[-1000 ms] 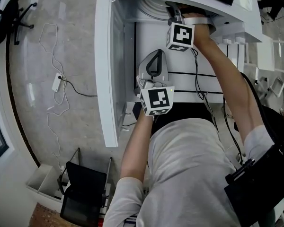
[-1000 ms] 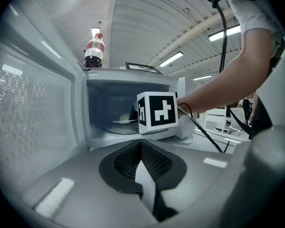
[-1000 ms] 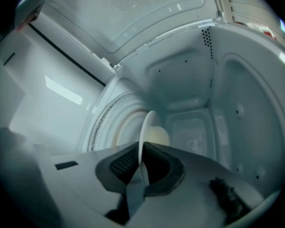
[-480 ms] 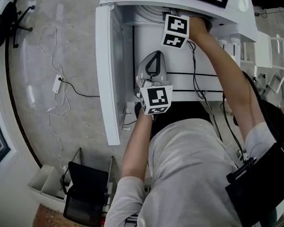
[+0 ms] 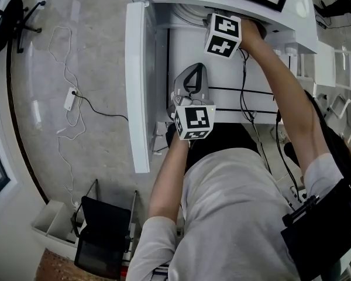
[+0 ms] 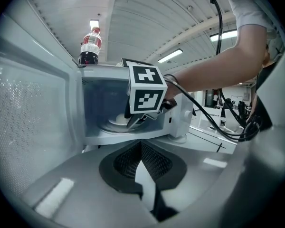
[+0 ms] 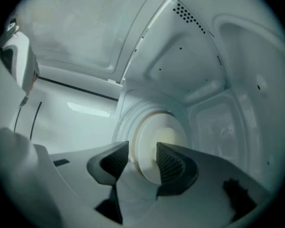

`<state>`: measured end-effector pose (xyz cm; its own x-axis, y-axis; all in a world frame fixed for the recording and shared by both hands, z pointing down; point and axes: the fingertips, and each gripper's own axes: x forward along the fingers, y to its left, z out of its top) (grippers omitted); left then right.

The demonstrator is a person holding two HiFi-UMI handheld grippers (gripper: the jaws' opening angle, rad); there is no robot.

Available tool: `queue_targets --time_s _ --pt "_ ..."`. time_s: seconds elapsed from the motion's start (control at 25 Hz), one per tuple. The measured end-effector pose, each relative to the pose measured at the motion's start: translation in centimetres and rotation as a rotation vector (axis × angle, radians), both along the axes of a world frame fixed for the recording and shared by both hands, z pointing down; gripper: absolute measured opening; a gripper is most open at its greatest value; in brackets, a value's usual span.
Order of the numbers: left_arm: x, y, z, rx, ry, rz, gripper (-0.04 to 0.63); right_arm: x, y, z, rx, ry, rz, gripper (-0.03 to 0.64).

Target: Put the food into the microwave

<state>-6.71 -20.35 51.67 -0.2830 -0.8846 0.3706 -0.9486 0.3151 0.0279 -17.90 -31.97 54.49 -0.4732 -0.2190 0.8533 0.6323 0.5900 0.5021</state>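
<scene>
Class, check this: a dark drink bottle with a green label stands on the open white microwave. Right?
No: the left gripper view shows a red label, not green, on the dark drink bottle standing on the open white microwave.

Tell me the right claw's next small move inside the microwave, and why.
Probably ease the right claw straight back out of the white microwave. Its jaws are opening, with the round white plate between them and already lying inside the cavity, so the delivery seems done. The white door stands open, leaving a way out.
</scene>
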Motion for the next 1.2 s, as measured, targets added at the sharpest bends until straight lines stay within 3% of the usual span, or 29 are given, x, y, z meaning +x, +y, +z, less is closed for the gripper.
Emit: queue_targets --time_s 0.16,0.48,0.76,1.2 --pt "0.1 0.3 -0.3 0.004 -0.007 0.003 0.008 1.4 0.8 -0.7 0.052 -0.021 -0.025 0.185" --pt "1.4 1.3 -1.3 0.007 -0.02 0.041 0.008 5.1 3.9 -3.5 0.06 -0.067 -0.039 0.183" --pt "2.7 2.1 -2.3 0.014 -0.027 0.082 0.008 8.3 6.2 -7.2 0.148 -0.161 -0.043 0.031" --pt "3.8 3.1 -4.1 0.048 0.009 0.08 0.008 13.3 7.8 -9.6 0.172 -0.203 0.015 0.011"
